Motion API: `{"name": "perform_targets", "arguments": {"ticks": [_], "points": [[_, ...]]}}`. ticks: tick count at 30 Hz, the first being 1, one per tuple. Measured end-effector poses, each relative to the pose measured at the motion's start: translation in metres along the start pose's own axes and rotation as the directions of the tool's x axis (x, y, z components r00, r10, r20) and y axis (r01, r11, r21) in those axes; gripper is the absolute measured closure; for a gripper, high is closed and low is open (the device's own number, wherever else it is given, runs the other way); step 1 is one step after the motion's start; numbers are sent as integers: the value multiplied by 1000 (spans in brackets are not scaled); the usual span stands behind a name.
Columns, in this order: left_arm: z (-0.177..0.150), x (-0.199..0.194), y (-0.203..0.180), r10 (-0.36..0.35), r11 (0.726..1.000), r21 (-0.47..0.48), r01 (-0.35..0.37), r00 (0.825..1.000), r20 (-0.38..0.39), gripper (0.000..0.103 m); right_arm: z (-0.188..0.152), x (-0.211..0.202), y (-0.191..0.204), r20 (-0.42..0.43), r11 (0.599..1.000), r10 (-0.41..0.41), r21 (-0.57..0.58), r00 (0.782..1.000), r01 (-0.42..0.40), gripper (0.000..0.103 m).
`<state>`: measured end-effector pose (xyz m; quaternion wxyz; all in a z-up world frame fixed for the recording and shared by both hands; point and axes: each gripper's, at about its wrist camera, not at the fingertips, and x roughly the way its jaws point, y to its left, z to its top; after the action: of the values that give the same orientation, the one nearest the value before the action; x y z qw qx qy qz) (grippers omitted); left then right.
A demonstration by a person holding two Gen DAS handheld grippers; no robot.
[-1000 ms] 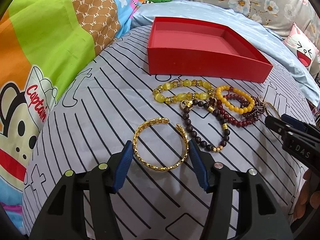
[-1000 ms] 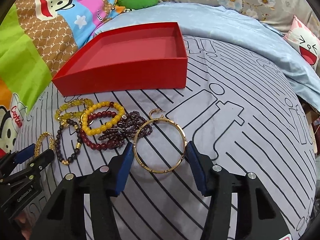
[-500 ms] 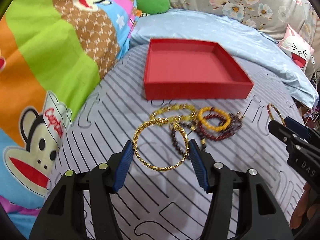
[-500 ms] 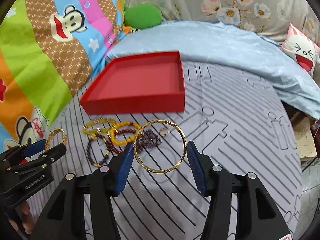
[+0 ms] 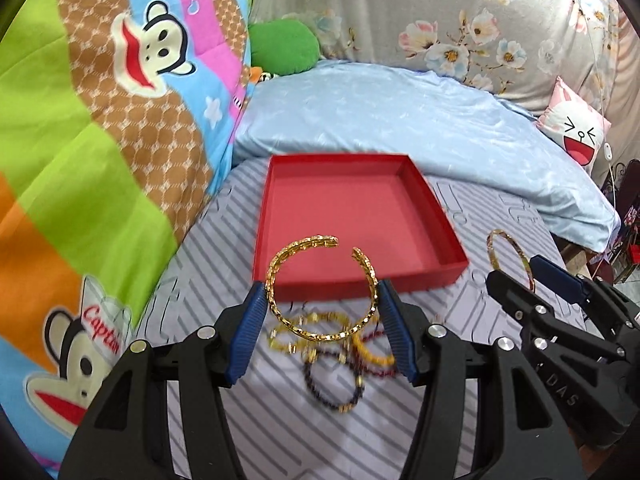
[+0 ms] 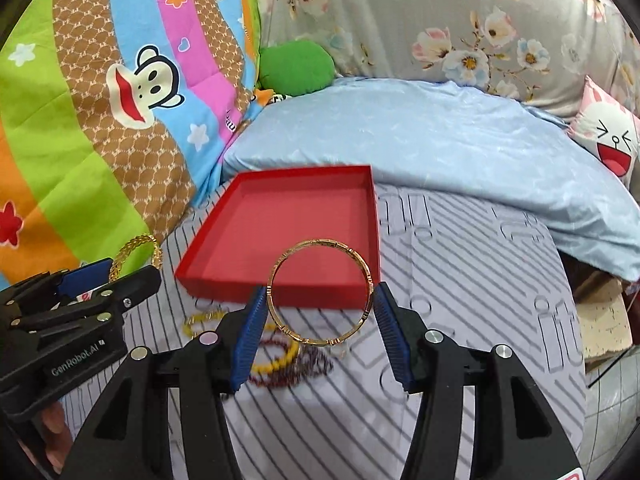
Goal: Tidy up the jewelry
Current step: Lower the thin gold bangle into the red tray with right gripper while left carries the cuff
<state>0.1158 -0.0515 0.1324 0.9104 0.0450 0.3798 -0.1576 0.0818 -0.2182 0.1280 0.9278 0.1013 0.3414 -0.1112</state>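
Note:
My left gripper (image 5: 322, 294) is shut on an open gold cuff bracelet (image 5: 280, 264) and holds it in the air in front of the empty red box (image 5: 356, 204). My right gripper (image 6: 320, 300) is shut on a thin gold bangle (image 6: 288, 254), also lifted in front of the red box (image 6: 292, 216). Several beaded bracelets (image 5: 340, 360) lie in a blurred pile on the striped sheet below; they also show in the right wrist view (image 6: 280, 354). The right gripper shows at the right of the left wrist view (image 5: 516, 276), the left gripper at the left of the right wrist view (image 6: 116, 272).
A striped grey sheet (image 5: 200, 292) covers the bed. A light blue quilt (image 5: 400, 120) lies behind the box. A cartoon monkey blanket (image 5: 100, 100) rises on the left. A green cushion (image 5: 286, 46) and a white face pillow (image 5: 576, 136) sit at the back.
Both grippers have lifted their bangles off the sheet and risen, moving toward the red box. The beaded bracelets stayed on the sheet and now lie below the grippers.

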Motion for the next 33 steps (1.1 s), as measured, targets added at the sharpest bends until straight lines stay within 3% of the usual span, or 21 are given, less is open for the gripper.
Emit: {"name": "perform_targets", "arguments": {"ticks": [10,20,33], "points": [[54,62,-2,8,1000,8,-8,1000,-1,49,53,71,-15,-33,999,8,34,999,-7,51],[95,136,3,13,1000,-2,-13,1000,-27,49,94,147,-11,-77,1000,13,-5,997,-14,51],[117,203,16,38,999,-24,-40,996,-82,49,116,206,-9,-121,999,-7,-41,993,2,53]]}}
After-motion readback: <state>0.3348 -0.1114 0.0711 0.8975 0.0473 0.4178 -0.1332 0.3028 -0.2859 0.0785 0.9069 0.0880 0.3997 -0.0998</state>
